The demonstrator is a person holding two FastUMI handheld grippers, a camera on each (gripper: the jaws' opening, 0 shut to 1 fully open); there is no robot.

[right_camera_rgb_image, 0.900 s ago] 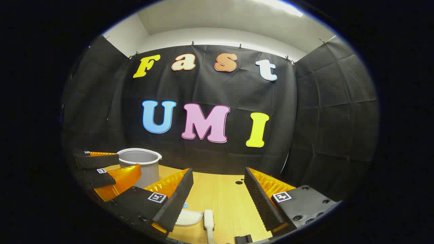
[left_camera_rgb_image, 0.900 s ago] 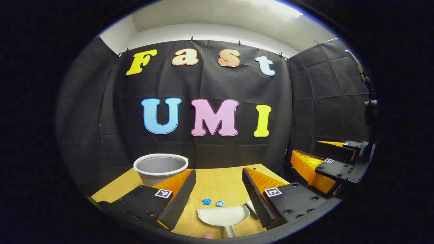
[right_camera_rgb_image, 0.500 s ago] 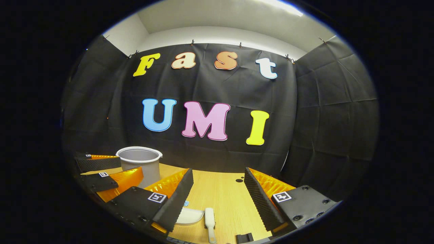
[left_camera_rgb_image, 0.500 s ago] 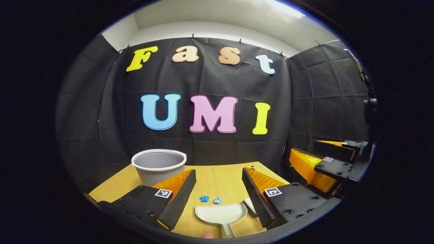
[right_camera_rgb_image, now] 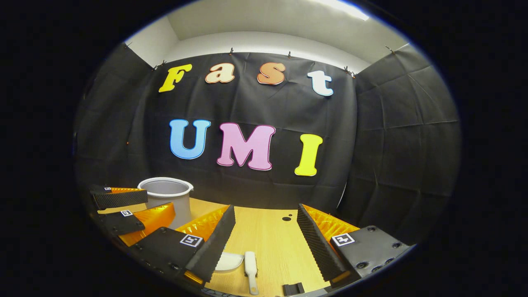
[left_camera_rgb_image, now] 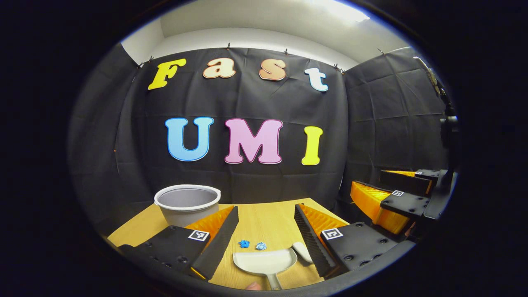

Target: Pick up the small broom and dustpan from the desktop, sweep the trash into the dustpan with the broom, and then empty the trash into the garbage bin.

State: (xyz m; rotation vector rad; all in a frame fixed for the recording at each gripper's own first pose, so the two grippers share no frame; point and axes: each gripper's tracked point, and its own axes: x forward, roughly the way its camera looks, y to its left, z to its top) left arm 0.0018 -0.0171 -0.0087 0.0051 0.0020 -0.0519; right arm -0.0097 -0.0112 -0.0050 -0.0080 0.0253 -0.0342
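Observation:
A white dustpan (left_camera_rgb_image: 264,262) lies flat on the wooden desktop (left_camera_rgb_image: 264,220), its handle toward me, between the fingers of my open left gripper (left_camera_rgb_image: 266,210). Two blue crumpled scraps of trash (left_camera_rgb_image: 244,243) (left_camera_rgb_image: 260,246) lie just beyond its lip. The white broom (right_camera_rgb_image: 251,266) lies right of the dustpan (right_camera_rgb_image: 229,262), between the fingers of my open right gripper (right_camera_rgb_image: 265,208); its head (left_camera_rgb_image: 302,251) peeks out beside my left gripper's right finger. The white garbage bin (left_camera_rgb_image: 187,204) stands at the back left.
My right gripper (left_camera_rgb_image: 396,198) hovers off the desk's right side, while my left gripper (right_camera_rgb_image: 132,210) hangs in front of the bin (right_camera_rgb_image: 165,196). A small black piece (right_camera_rgb_image: 291,288) lies at the near edge. Two holes (right_camera_rgb_image: 286,218) mark the desk's far part.
Both views have shifted slightly. The dustpan, trash and broom sit a little higher and further left than before. Both grippers stay open and hold nothing.

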